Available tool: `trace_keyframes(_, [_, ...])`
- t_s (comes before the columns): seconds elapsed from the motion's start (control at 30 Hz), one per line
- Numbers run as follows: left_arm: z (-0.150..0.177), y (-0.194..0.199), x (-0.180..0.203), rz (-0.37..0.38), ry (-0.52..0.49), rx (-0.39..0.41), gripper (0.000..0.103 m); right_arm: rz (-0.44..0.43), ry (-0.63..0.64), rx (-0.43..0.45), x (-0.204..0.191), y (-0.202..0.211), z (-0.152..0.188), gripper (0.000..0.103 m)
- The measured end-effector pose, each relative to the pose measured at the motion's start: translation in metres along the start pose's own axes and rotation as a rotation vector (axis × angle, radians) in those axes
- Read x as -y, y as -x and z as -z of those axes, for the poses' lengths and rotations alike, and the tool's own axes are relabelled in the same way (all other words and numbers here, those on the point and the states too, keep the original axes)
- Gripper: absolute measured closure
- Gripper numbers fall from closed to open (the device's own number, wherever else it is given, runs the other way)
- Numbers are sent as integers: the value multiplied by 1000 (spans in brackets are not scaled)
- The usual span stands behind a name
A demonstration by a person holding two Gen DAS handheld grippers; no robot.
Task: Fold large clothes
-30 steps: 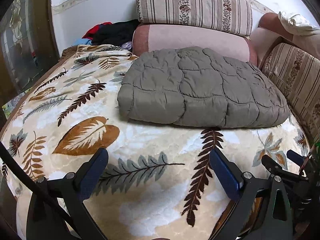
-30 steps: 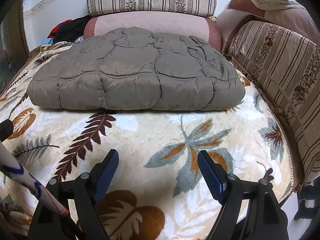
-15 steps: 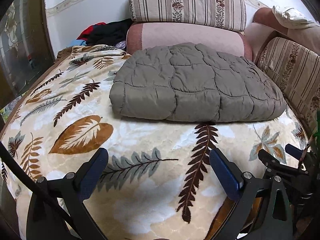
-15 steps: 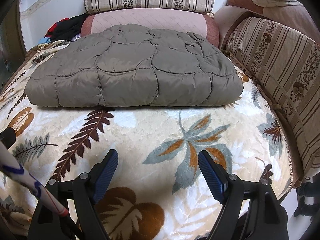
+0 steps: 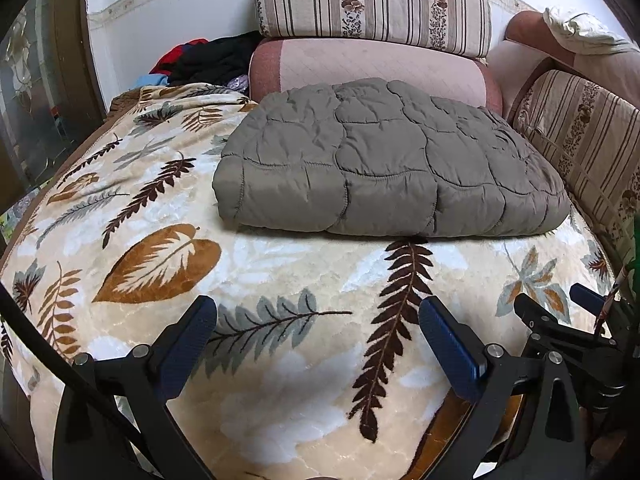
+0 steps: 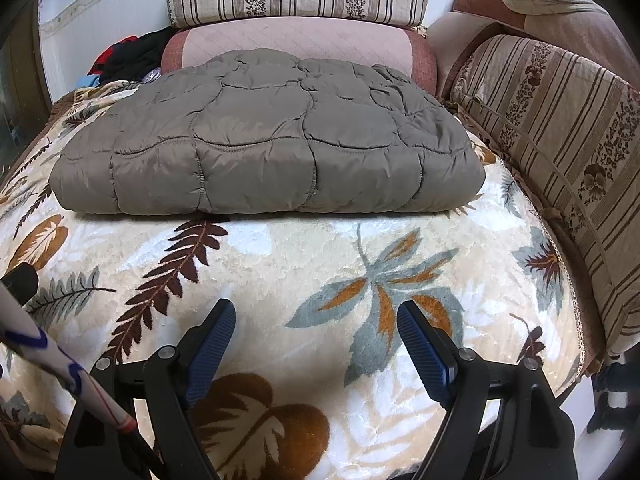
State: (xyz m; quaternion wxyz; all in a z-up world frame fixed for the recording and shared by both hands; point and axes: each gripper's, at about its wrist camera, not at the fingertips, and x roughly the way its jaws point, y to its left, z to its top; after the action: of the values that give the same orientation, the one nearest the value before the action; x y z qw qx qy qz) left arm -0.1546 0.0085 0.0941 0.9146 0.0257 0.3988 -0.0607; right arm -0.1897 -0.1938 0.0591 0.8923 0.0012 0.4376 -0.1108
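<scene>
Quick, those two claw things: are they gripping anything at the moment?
Left gripper: open, holding nothing, above the leaf-print blanket.
Right gripper: open, holding nothing; the folded grey quilted jacket lies untouched ahead.

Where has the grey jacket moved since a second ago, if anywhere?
No. The jacket still meets the brown fern leaf in front and the pink cushion behind.

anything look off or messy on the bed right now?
Mostly tidy. The grey quilted jacket lies folded flat on the leaf-print blanket, edges even. Only the loose pile of dark and red clothes in the far left corner looks untidy.
</scene>
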Motion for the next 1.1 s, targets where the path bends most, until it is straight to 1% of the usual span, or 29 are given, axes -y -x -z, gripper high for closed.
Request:
trace_keyframes(0.37, [1,-2,2,19,-6,-7,2,4,7,-17,-1,-4,1,16])
trace_keyframes(1.1, [4,-10,1,21,-2,-31,2,10,20,-29,-6,-9,4,15])
